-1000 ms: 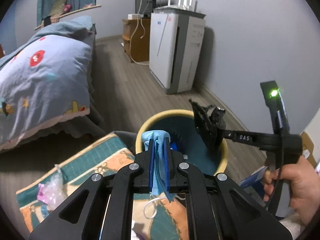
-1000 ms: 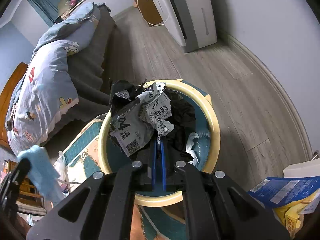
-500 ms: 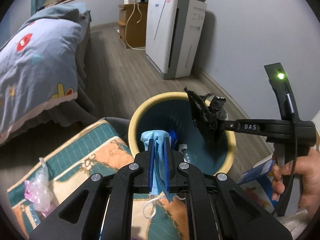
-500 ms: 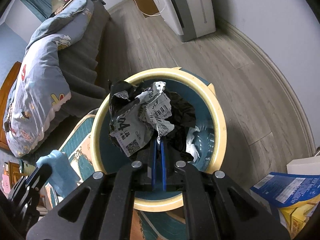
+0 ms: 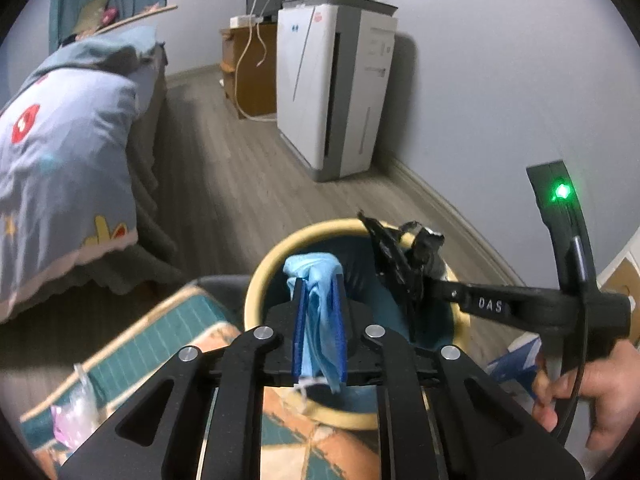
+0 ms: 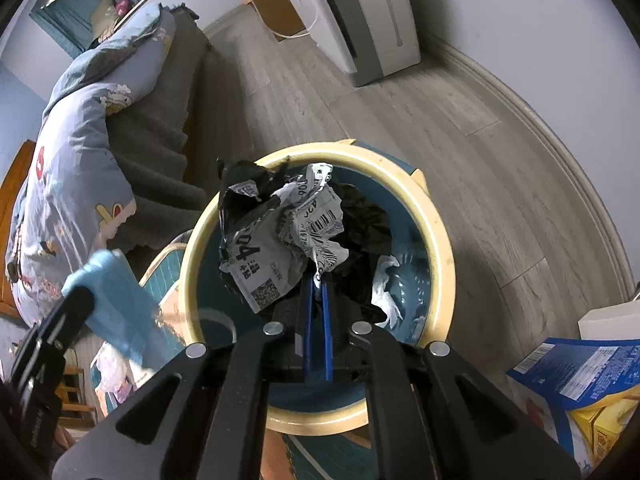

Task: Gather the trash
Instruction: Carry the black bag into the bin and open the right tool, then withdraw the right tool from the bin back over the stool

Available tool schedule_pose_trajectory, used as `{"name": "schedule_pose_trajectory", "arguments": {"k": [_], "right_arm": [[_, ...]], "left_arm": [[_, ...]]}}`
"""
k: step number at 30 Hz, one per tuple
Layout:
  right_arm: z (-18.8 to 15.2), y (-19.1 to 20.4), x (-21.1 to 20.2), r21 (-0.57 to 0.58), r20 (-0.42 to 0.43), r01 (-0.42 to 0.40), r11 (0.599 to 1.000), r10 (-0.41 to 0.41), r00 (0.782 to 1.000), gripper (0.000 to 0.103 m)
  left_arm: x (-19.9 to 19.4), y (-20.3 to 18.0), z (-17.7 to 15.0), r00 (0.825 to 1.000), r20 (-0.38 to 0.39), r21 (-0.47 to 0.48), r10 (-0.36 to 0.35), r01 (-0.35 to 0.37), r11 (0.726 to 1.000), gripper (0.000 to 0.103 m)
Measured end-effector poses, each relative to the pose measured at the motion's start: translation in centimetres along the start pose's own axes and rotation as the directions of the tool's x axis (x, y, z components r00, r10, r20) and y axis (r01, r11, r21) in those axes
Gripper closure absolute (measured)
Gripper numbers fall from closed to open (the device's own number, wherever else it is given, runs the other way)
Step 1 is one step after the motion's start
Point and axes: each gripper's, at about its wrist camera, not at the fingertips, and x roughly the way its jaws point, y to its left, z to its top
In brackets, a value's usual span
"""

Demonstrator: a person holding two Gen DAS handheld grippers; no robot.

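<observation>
- My left gripper (image 5: 318, 300) has its fingers clamped on a light blue face mask (image 5: 316, 276); the mask bunches above the fingertips and a strip hangs below them.
- Just ahead of those fingers sits the round bin (image 5: 280, 248), yellow-rimmed, teal inside, on the wooden floor (image 5: 240, 184).
- My right gripper (image 6: 318, 300) holds its fingers narrow, pinching a crumpled black-and-white shipping bag (image 6: 280, 240) with barcode labels.
- That bag hangs directly over the bin's mouth, beyond the fingertips; white crumpled paper (image 6: 386, 288) lies inside, right of the fingers.
- Left of the left fingers, a patterned mat (image 5: 168, 344) carries a clear plastic bag (image 5: 76, 412).
- Right of the right fingers lies a blue box (image 6: 576, 368).
</observation>
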Motion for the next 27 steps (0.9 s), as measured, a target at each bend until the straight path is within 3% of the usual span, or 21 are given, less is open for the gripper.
{"name": "schedule_pose_trajectory", "arguments": {"k": [2, 4, 8, 10, 12, 15, 20, 27], "right_arm": [[0.1, -0.1, -0.2, 0.005, 0.016, 0.007, 1.000, -0.007, 1.000, 0.099], [0.1, -0.2, -0.5, 0.007, 0.028, 0.013, 1.000, -0.013, 1.000, 0.098], [0.0, -0.2, -0.2, 0.008, 0.015, 0.017, 1.000, -0.017, 1.000, 0.095], [-0.1, -0.1, -0.2, 0.001, 0.013, 0.023, 1.000, -0.023, 1.000, 0.080], [-0.1, 0.2, -0.4, -0.010, 0.020, 0.030, 0.999, -0.030, 0.999, 0.044], [-0.2, 0.9, -0.8, -0.035, 0.041, 0.040, 0.999, -0.039, 0.998, 0.021], [-0.4, 1.6, -1.0, -0.059, 0.041, 0.032, 0.998, -0.029, 0.999, 0.007], [-0.6, 2.7, -1.5, -0.111, 0.048, 0.026, 0.993, -0.020, 0.999, 0.007]], "left_arm": [[-0.1, 0.0, 0.2, 1.000, 0.013, -0.003, 0.011, -0.011, 1.000, 0.074], [-0.3, 0.2, 0.2, 0.999, 0.031, -0.013, 0.024, -0.023, 1.000, 0.040], [-0.6, 0.8, -0.4, 0.998, 0.037, -0.033, 0.052, -0.051, 0.998, 0.022], [-0.6, 1.2, -0.7, 0.997, 0.030, -0.044, 0.067, -0.066, 0.997, 0.015], [-1.0, 1.7, -1.0, 0.996, 0.029, -0.058, 0.085, -0.084, 0.995, 0.013], [-1.9, 2.5, -1.5, 0.994, 0.028, -0.088, 0.105, -0.102, 0.991, 0.010], [-3.6, 4.0, -2.5, 0.992, 0.017, -0.142, 0.123, -0.119, 0.983, 0.007], [-7.4, 5.5, -4.2, 0.982, 0.010, -0.191, 0.187, -0.182, 0.965, 0.005]]}}
